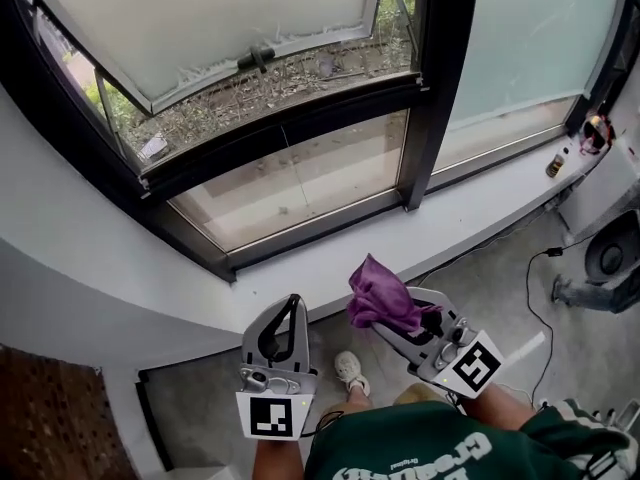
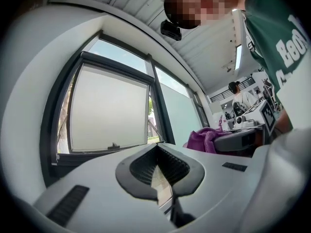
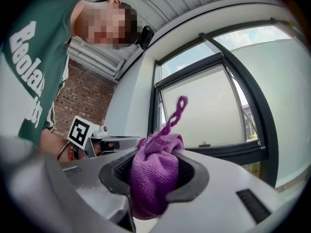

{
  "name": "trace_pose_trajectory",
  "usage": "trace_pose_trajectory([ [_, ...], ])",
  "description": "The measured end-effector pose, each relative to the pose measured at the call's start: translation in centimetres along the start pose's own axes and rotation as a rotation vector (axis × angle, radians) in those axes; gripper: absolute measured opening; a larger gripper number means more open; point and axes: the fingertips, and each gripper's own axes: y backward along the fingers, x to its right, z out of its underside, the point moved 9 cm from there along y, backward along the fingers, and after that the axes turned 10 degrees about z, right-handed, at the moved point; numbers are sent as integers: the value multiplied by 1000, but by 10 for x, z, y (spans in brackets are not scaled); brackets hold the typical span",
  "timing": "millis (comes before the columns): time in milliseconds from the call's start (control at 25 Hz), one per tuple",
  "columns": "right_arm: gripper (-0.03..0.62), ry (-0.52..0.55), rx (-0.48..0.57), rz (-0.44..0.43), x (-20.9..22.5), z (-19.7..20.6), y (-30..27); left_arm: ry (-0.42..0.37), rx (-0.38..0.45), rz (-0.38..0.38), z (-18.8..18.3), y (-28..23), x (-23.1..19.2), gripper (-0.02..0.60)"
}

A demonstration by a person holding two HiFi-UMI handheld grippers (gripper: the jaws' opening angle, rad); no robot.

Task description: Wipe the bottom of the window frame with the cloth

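A purple cloth point(image 1: 382, 293) is bunched between the jaws of my right gripper point(image 1: 376, 310), which is shut on it below the white sill point(image 1: 300, 280). In the right gripper view the cloth point(image 3: 154, 174) fills the jaws and a thin loop sticks up from it. My left gripper point(image 1: 294, 302) hangs beside it to the left, shut and empty, its tips point(image 2: 156, 148) together. The black bottom rail of the window frame point(image 1: 320, 230) runs above the sill, apart from both grippers. Above it a top-hung sash point(image 1: 250, 60) stands open outward.
A small bottle point(image 1: 555, 162) and a red-and-black object point(image 1: 597, 133) sit at the sill's far right. A black cable point(image 1: 530, 303) and a grey machine point(image 1: 608, 260) lie on the floor at the right. The person's shoe point(image 1: 350, 371) is below the grippers, and brick flooring point(image 1: 50, 408) at lower left.
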Motion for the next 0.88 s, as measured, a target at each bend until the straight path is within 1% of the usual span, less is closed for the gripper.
trace_pose_trajectory([
  [160,153,7,-1,27,6,5,-43,-29,12,26,9,-14,-39,9],
  [280,153,14,-4,37,9,8,-72,-35,12,31,16,-21,-65,9],
  [520,153,11,-11,50,14,15,-110,-76,9,11,30,-34,-100,9],
  [640,153,-9,-30,45,16,24,-120,-59,7,12,37,-37,-109,9],
  [800,153,-24,-26,57,17,32,-136,-34,2,-3,48,-40,-120,9],
  [880,153,-29,-27,41,20,35,-145,-23,-5,-19,53,-42,-125,9],
])
